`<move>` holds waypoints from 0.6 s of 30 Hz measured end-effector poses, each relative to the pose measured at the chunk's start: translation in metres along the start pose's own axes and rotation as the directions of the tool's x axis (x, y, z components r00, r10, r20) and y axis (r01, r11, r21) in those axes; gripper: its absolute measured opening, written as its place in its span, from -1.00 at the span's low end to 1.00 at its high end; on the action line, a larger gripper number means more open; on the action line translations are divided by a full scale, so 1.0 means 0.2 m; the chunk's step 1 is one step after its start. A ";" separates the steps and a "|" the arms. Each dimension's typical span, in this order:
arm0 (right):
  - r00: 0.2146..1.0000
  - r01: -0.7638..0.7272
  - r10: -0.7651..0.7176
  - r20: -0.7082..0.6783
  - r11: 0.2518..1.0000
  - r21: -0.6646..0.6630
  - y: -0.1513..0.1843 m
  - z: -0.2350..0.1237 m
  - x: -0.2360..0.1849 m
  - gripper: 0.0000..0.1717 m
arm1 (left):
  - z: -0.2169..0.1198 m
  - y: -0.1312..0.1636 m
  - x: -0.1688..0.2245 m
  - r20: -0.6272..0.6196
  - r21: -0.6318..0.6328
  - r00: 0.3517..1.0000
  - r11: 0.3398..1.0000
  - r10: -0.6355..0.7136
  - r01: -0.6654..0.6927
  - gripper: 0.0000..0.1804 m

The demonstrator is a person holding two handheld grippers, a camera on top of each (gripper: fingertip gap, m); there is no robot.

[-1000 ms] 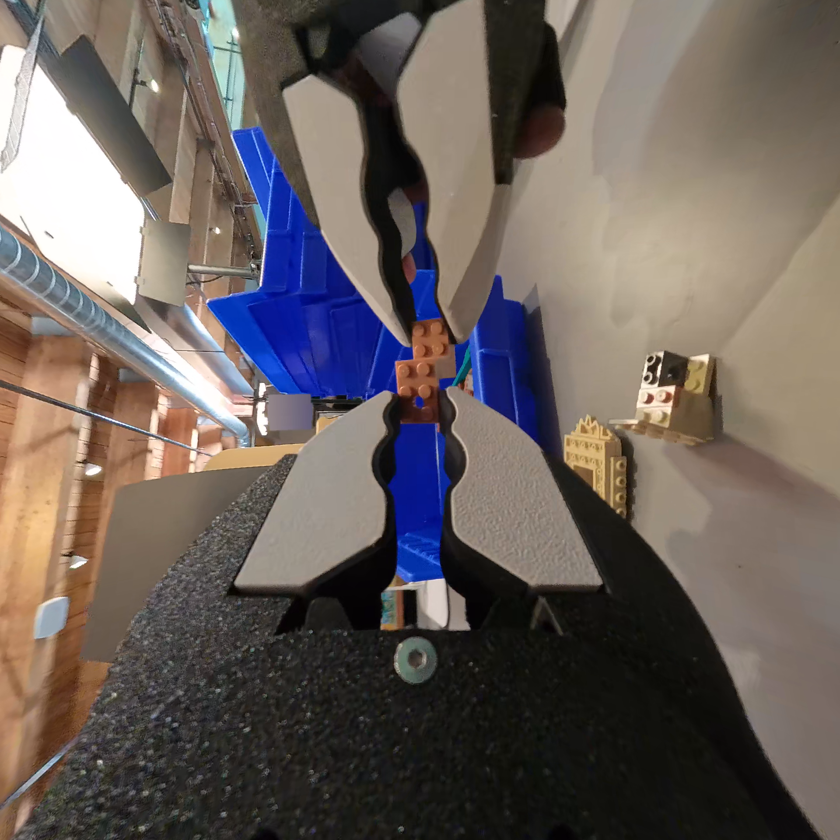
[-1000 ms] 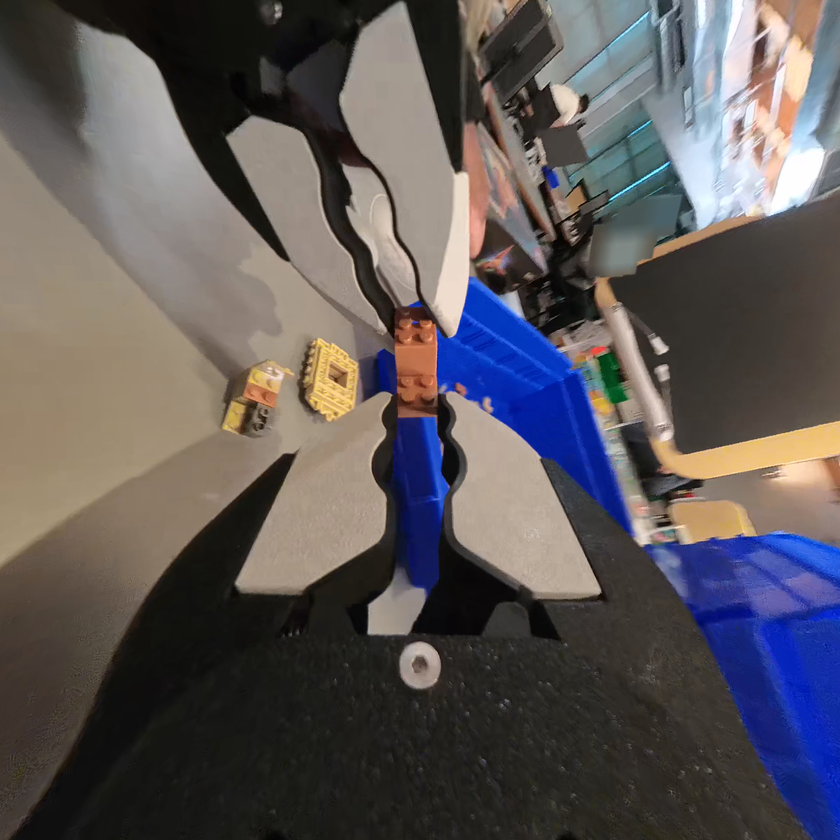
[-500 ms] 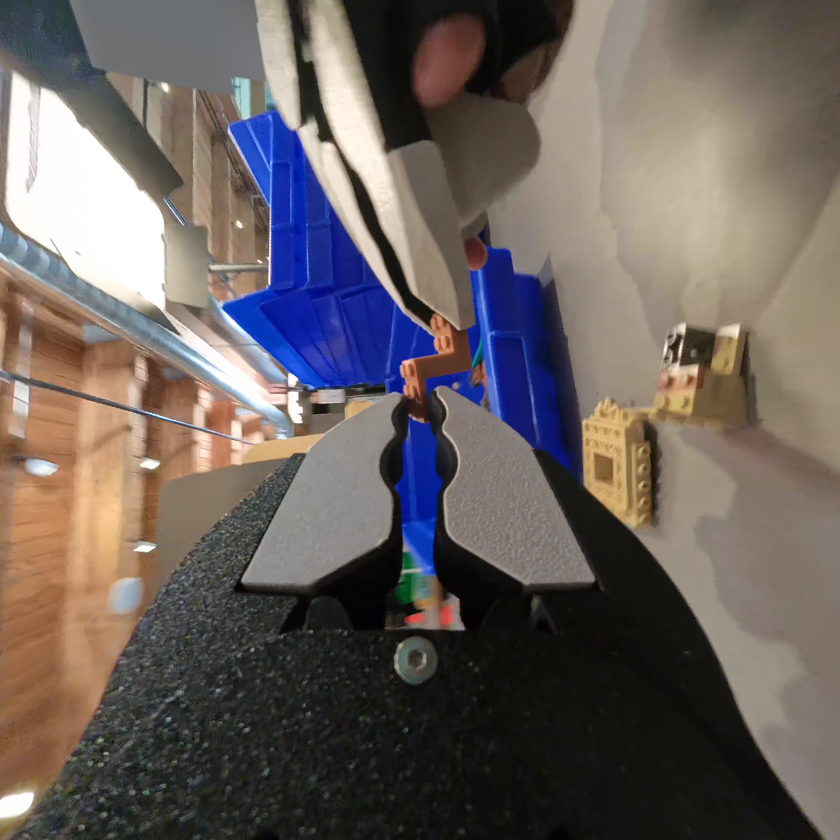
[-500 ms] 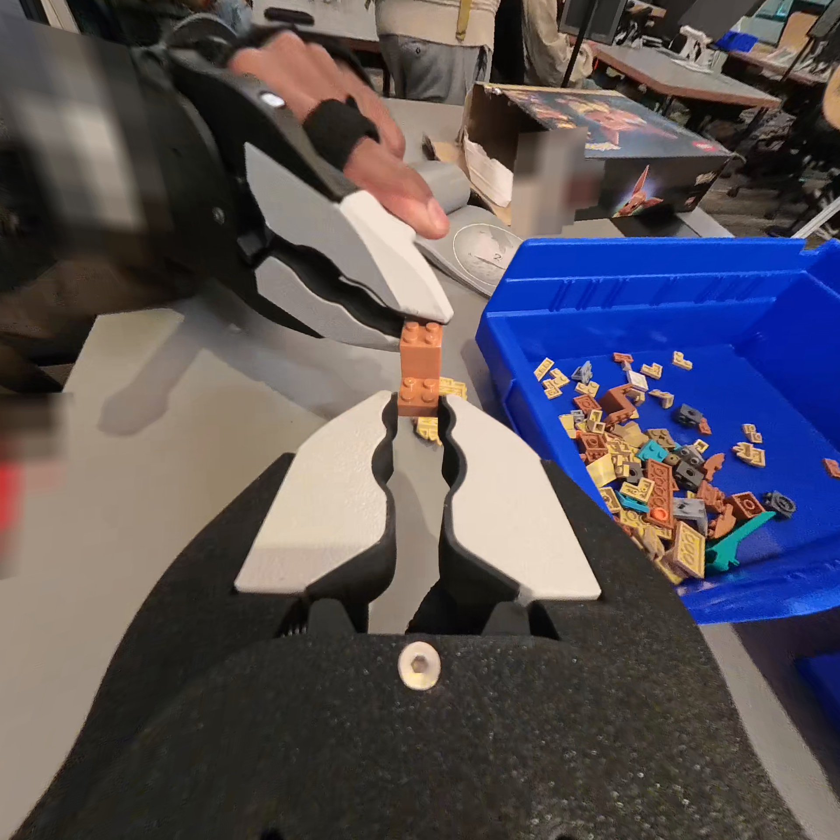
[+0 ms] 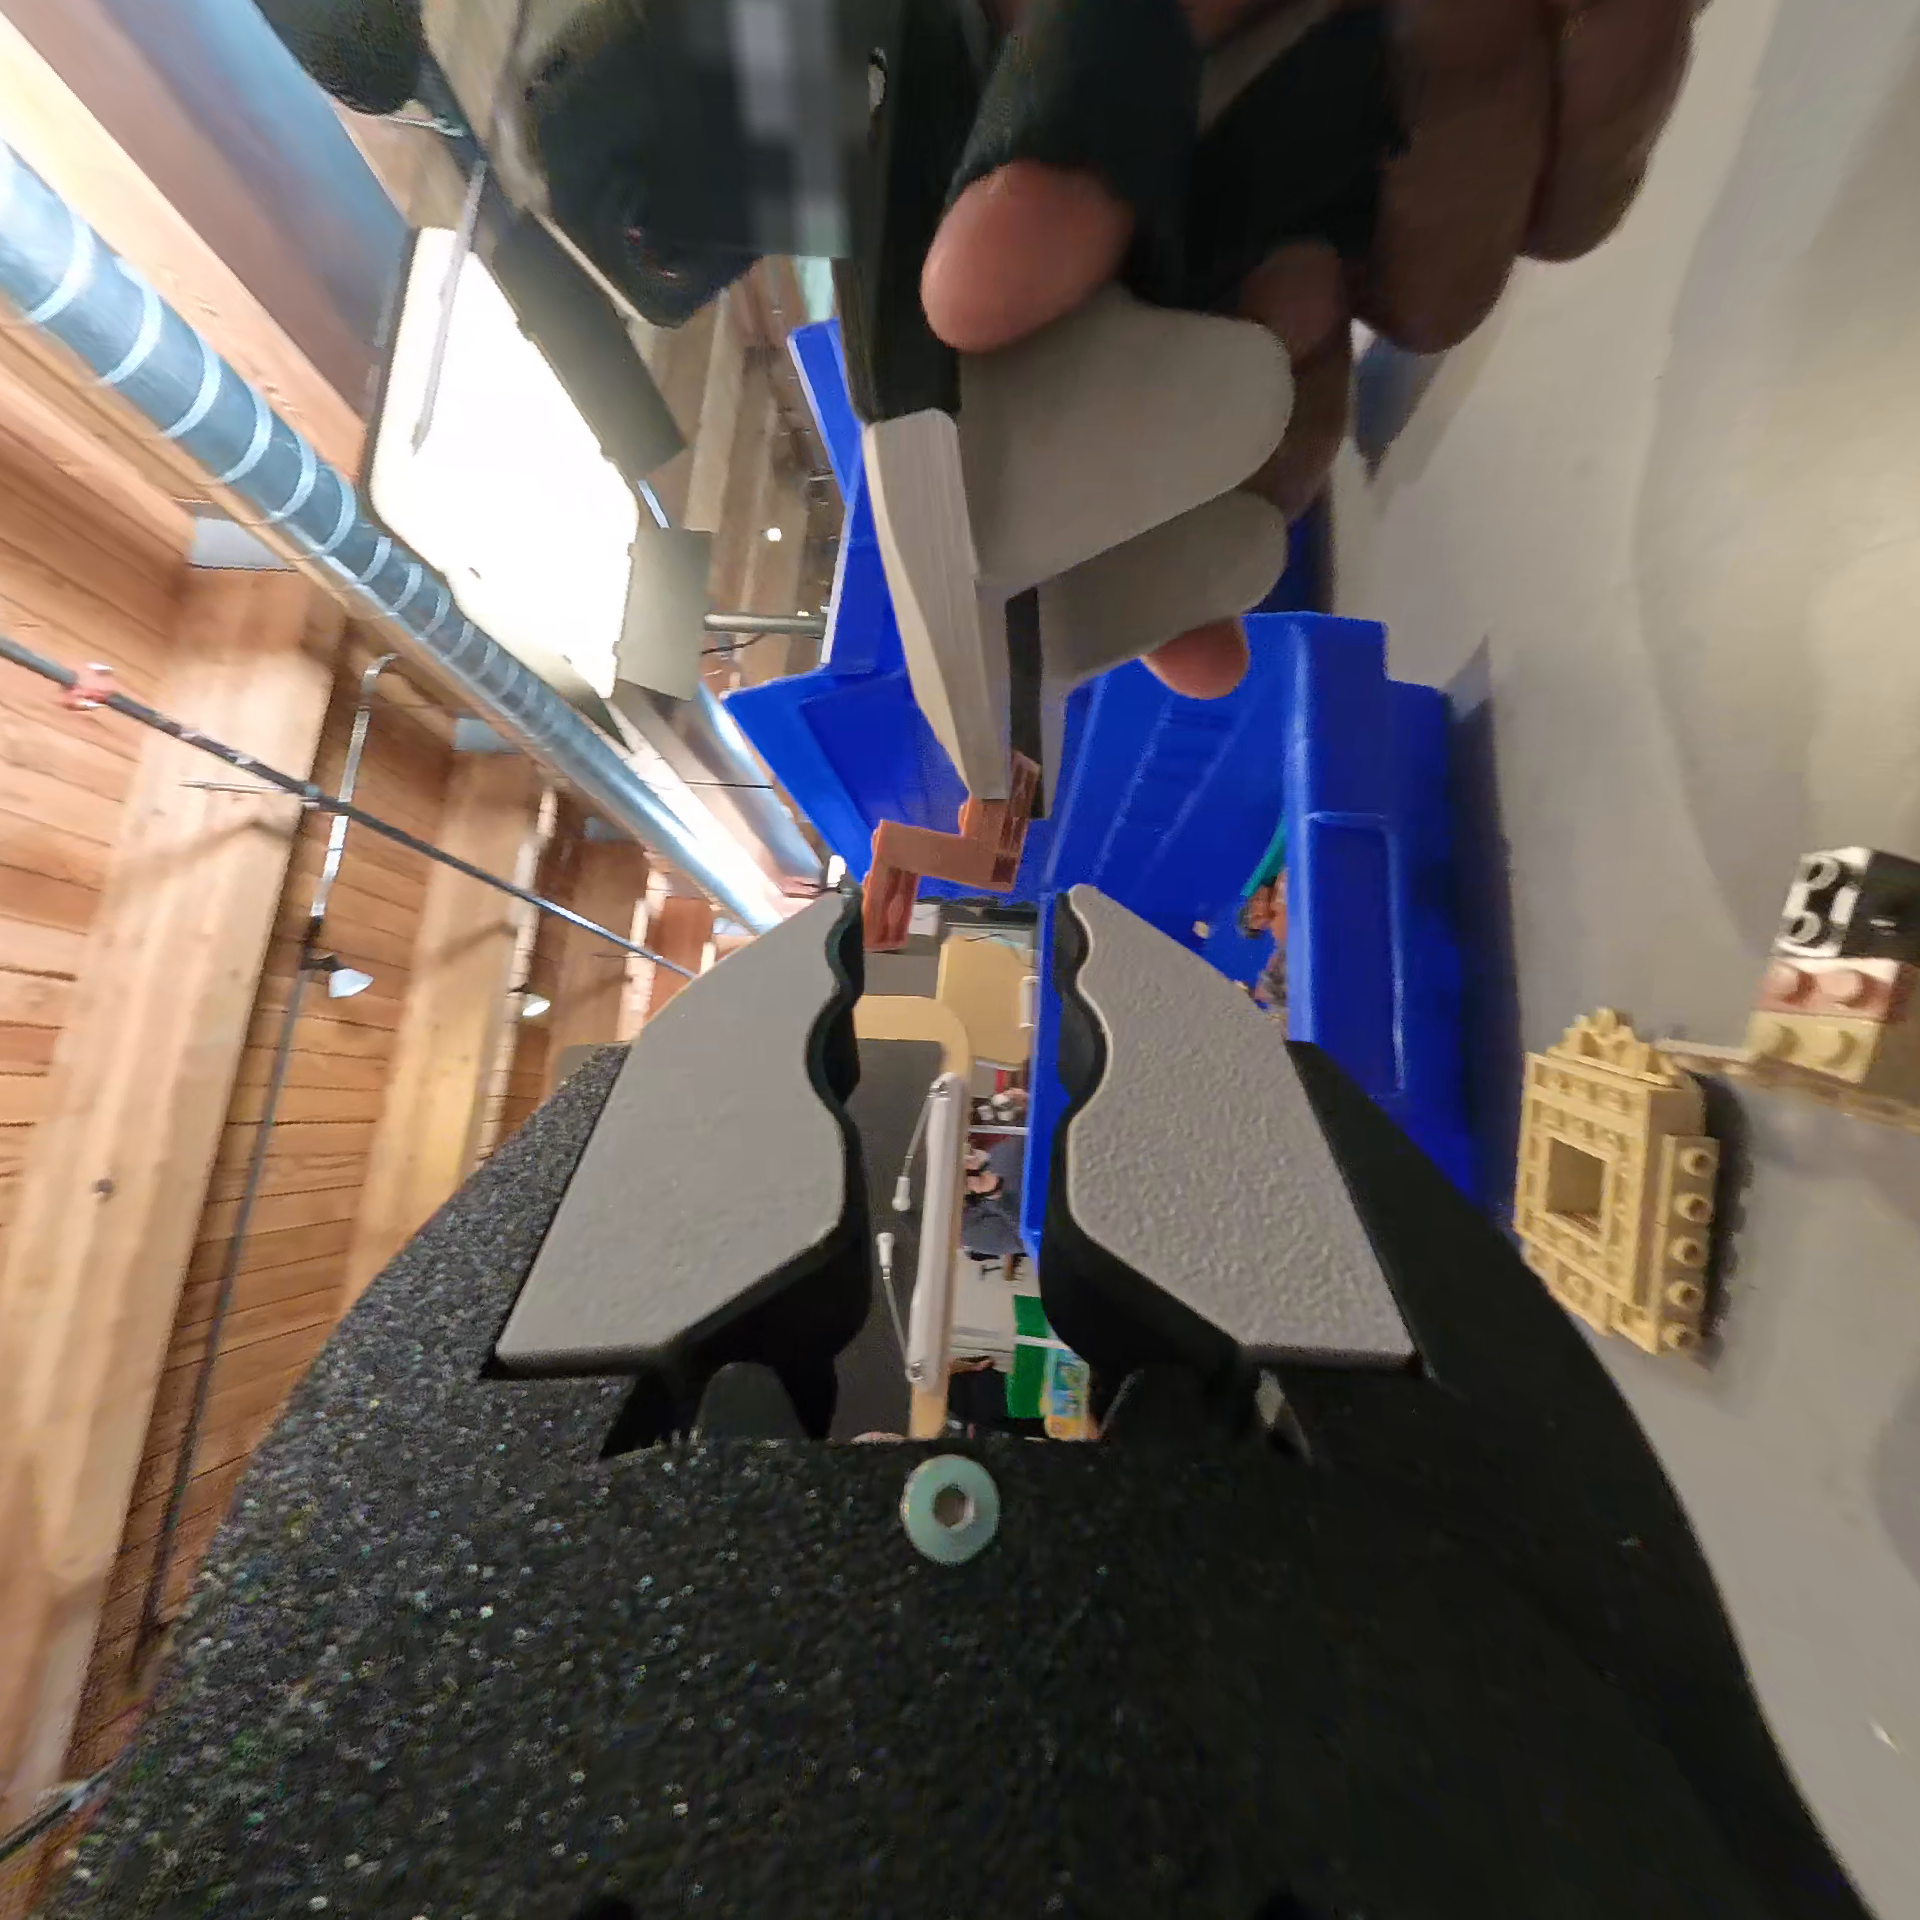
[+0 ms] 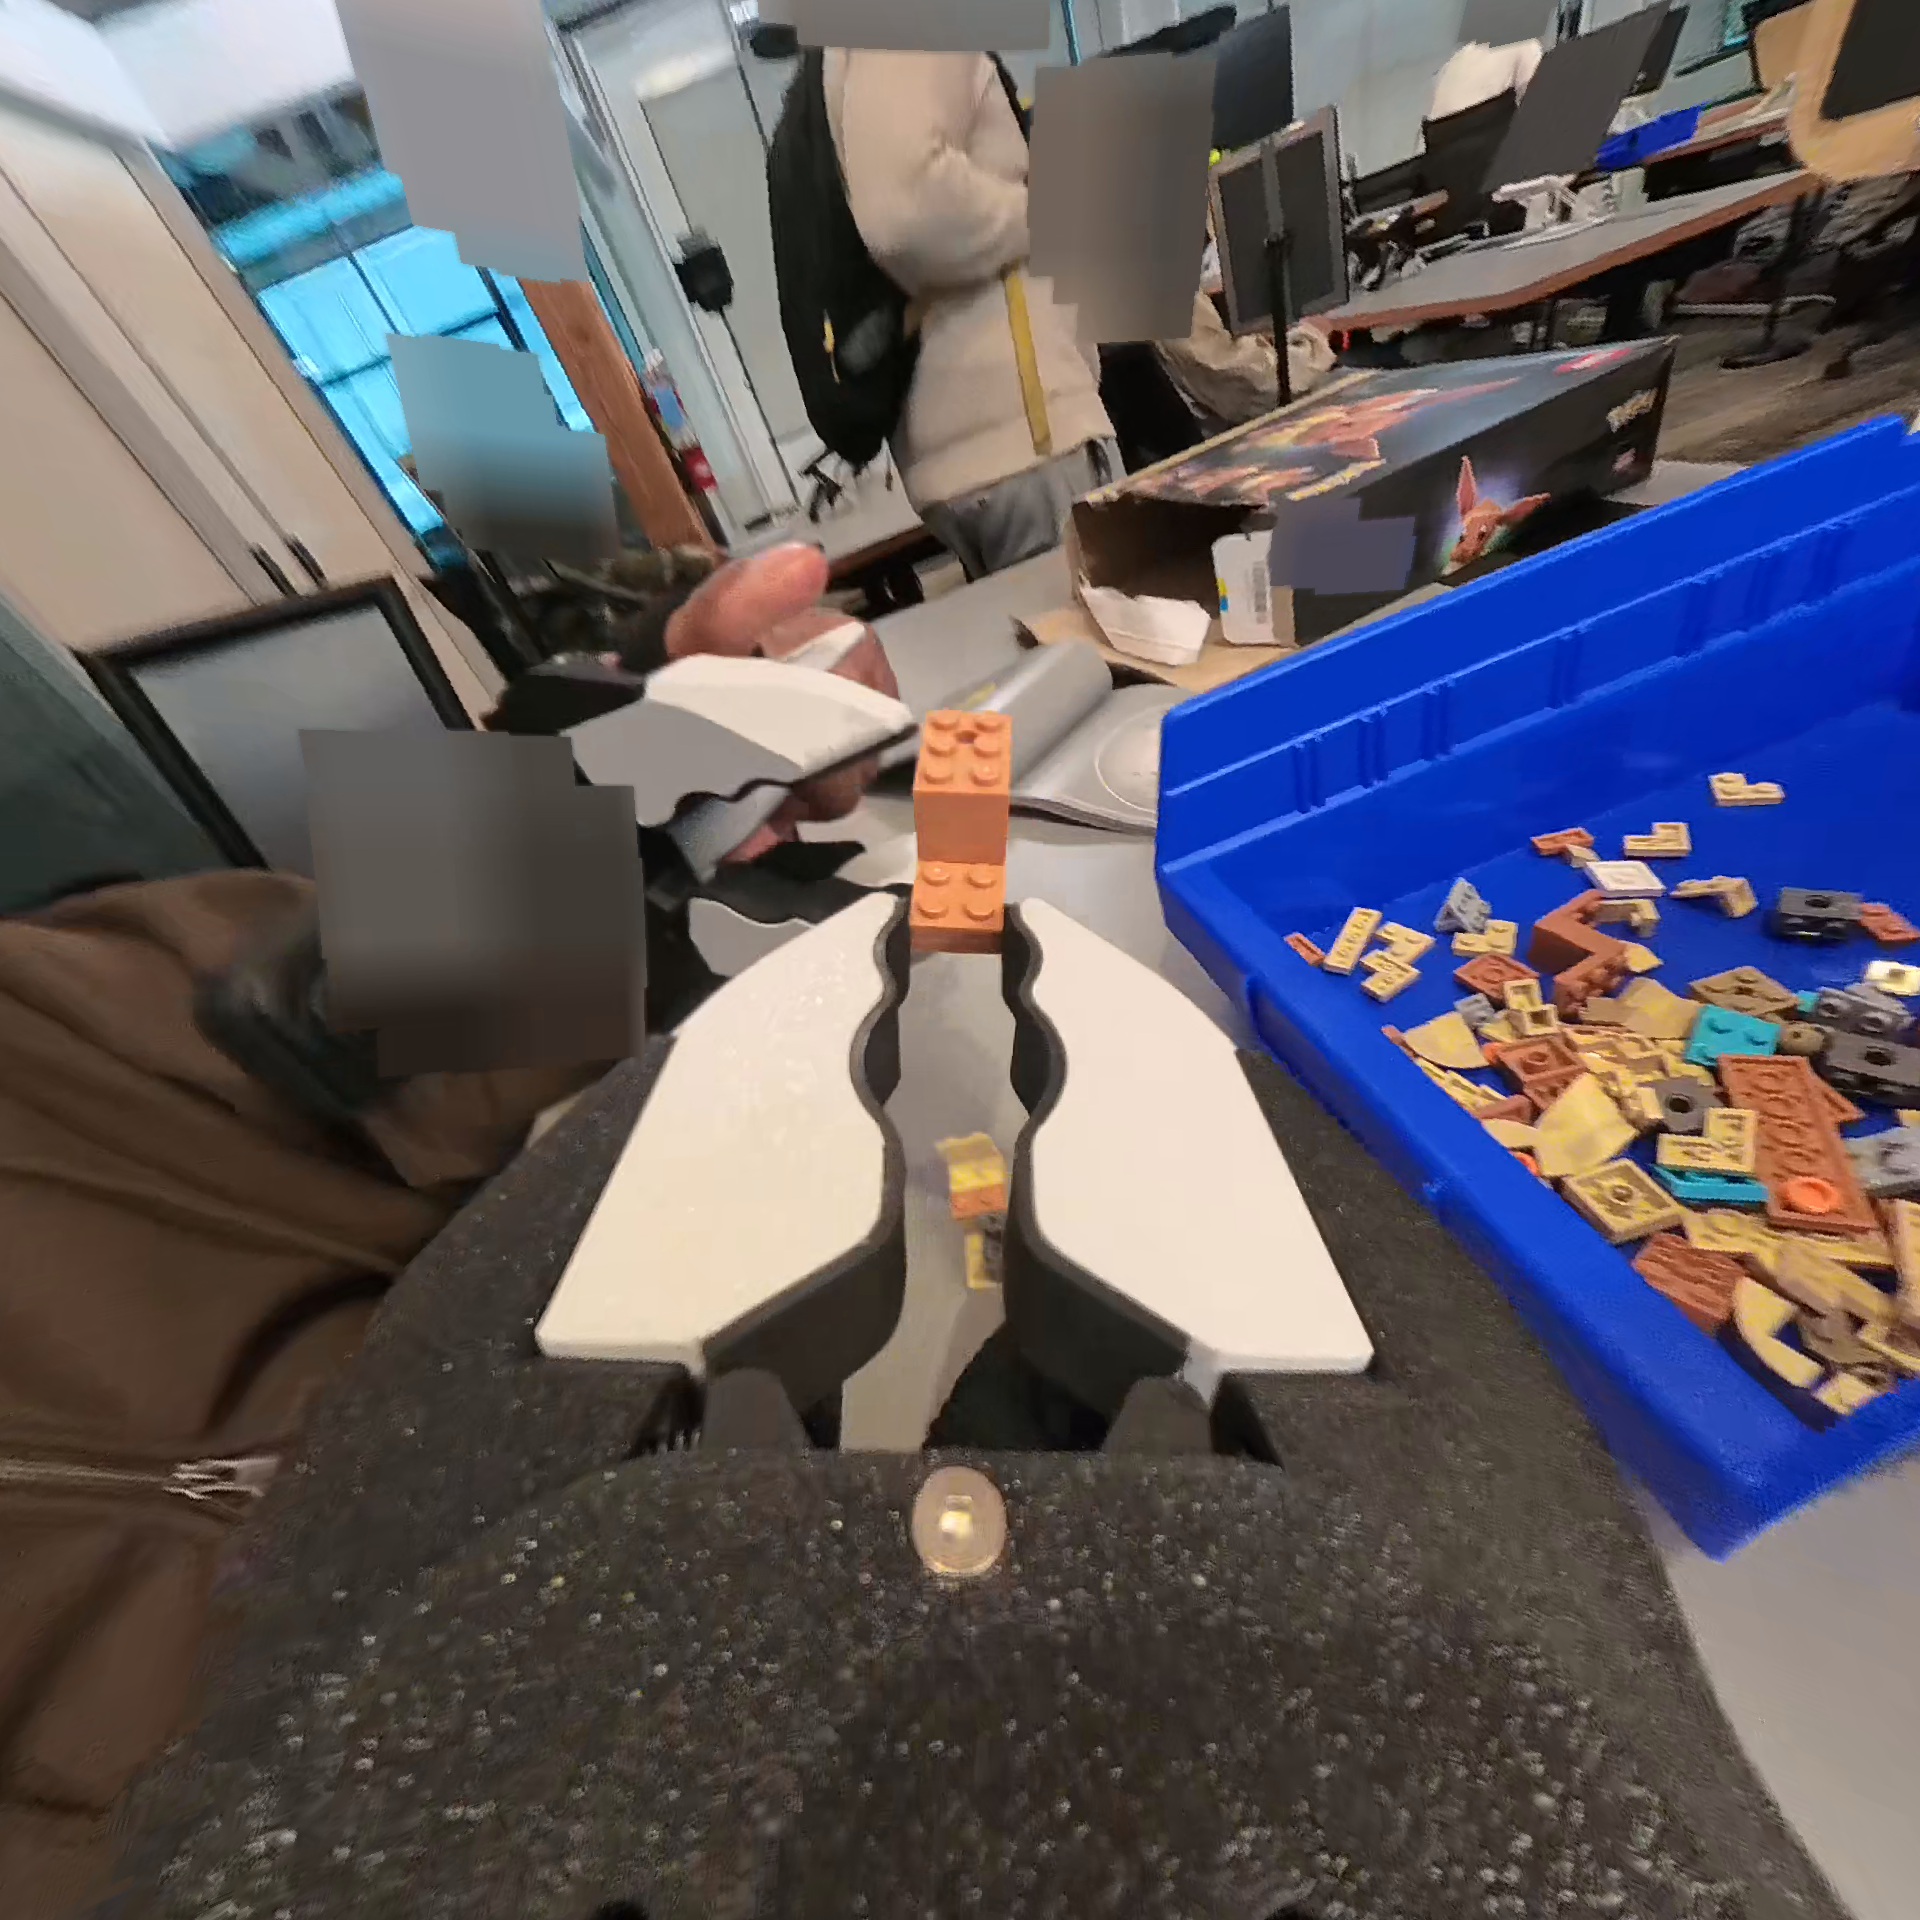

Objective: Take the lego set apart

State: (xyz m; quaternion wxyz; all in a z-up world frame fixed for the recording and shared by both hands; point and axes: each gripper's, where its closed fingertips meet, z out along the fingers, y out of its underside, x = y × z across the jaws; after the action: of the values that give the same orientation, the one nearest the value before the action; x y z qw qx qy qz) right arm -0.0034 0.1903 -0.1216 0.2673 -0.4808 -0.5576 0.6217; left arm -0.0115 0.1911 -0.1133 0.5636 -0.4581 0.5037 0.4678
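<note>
Right gripper point(image 6: 956, 914) clamps an orange brick stack point(image 6: 961, 831) at frame centre; left gripper point(image 5: 956, 914) stands open.
A blue bin point(image 6: 1351, 935) at right in the right wrist view holds a heap of loose tan, brown, grey and teal pieces point(image 6: 1662, 1091). In the left wrist view the stack sits just off the left gripper's left fingertip, and two small tan builds point(image 5: 1610, 1174) lie on the grey bench point(image 5: 1714, 520) at right.

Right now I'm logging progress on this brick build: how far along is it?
Done: two small tan builds stand on the grey table. In hand: right gripper clamps a stepped orange brick assembly; left gripper is open beside it. Left: many loose pieces in the blue bin.
</note>
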 end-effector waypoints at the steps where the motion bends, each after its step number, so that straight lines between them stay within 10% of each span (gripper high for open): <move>1: 0.999 -0.030 0.030 0.023 0.999 0.018 -0.01 0.00 -0.02 -0.81 | 0.00 0.00 -0.02 0.034 0.001 0.999 1.000 0.008 -0.008 -0.62; 18: 0.992 -0.081 0.077 0.101 0.996 0.032 -0.02 0.04 -0.11 -0.80 | 0.01 -0.02 -0.08 0.199 -0.046 0.954 0.974 0.225 -0.221 -0.70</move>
State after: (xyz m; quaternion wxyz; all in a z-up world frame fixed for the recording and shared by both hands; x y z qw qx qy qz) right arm -0.0033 0.1682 -0.1120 0.2229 -0.4660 -0.5393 0.6651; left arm -0.0088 0.1924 -0.0969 0.5504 -0.3547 0.4864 0.5785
